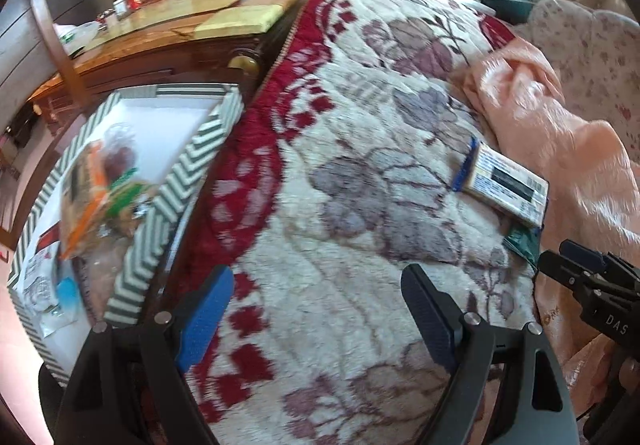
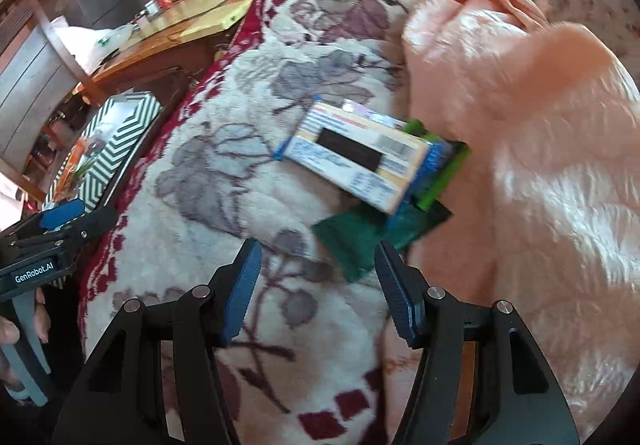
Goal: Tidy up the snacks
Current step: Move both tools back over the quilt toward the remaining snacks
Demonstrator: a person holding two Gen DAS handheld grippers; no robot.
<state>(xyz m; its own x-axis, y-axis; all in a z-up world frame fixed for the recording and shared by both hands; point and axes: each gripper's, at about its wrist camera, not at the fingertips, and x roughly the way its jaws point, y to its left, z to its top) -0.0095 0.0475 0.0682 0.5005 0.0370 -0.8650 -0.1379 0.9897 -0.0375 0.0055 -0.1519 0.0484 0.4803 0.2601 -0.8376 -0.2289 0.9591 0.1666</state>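
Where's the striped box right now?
The striped box sits at the left of both wrist views, off the floral blanket's red edge, with snack packets already inside.

floral blanket (image 1: 360,173) on bed | peach blanket (image 2: 520,125) beside | wooden table (image 1: 180,29) behind

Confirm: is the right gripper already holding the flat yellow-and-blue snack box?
No: the right gripper hangs open and empty above the blanket, short of the yellow-and-blue snack box.
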